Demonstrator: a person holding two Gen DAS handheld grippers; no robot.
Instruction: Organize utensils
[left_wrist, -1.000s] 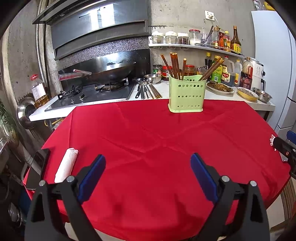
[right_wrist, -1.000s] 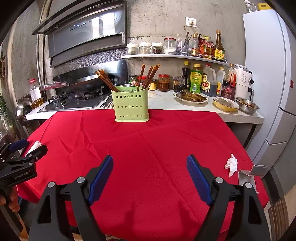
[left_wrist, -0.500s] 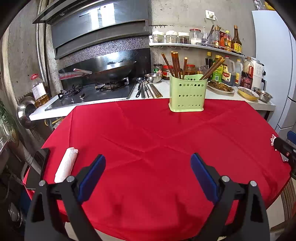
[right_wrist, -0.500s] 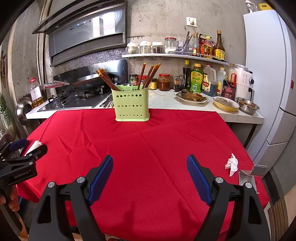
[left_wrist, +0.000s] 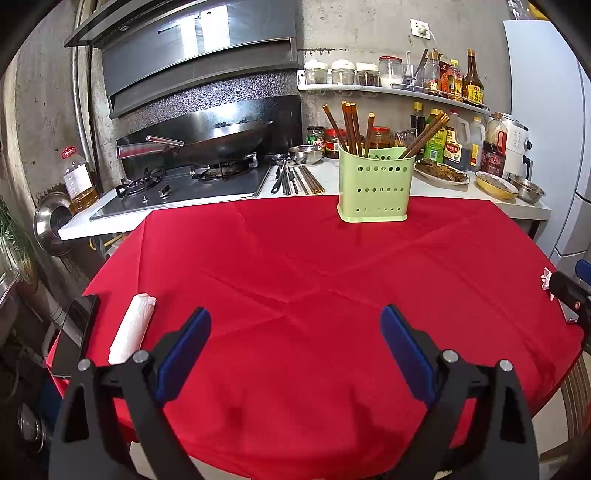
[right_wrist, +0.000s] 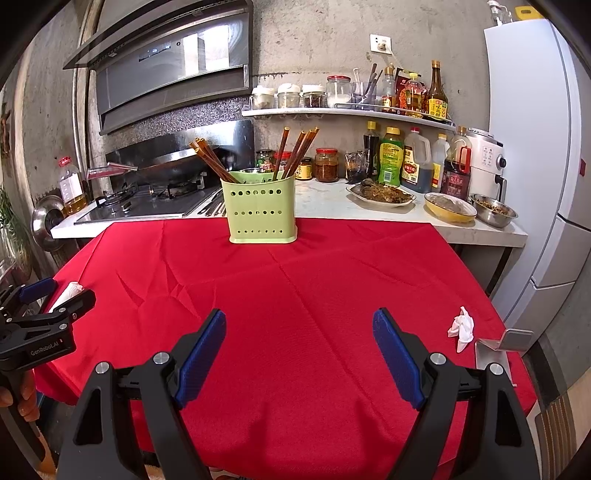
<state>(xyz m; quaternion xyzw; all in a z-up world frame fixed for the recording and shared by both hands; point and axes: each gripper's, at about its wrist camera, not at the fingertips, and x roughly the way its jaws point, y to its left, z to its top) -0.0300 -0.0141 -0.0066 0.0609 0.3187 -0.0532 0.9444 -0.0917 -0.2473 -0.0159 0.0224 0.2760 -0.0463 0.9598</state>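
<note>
Little changed over the last second: only a slight drift of the view. Left gripper (left_wrist: 295, 350) and right gripper (right_wrist: 299, 350) hovering as before over the red tablecloth (left_wrist: 295, 277), jaws spread wide, holding nothing. Chopsticks (left_wrist: 351, 125) standing in the green holder (left_wrist: 373, 188) at the far table edge; more utensils (left_wrist: 295, 179) lying loose on the counter (left_wrist: 332, 177) beside the stove. Fits either a start or a finish.
</note>
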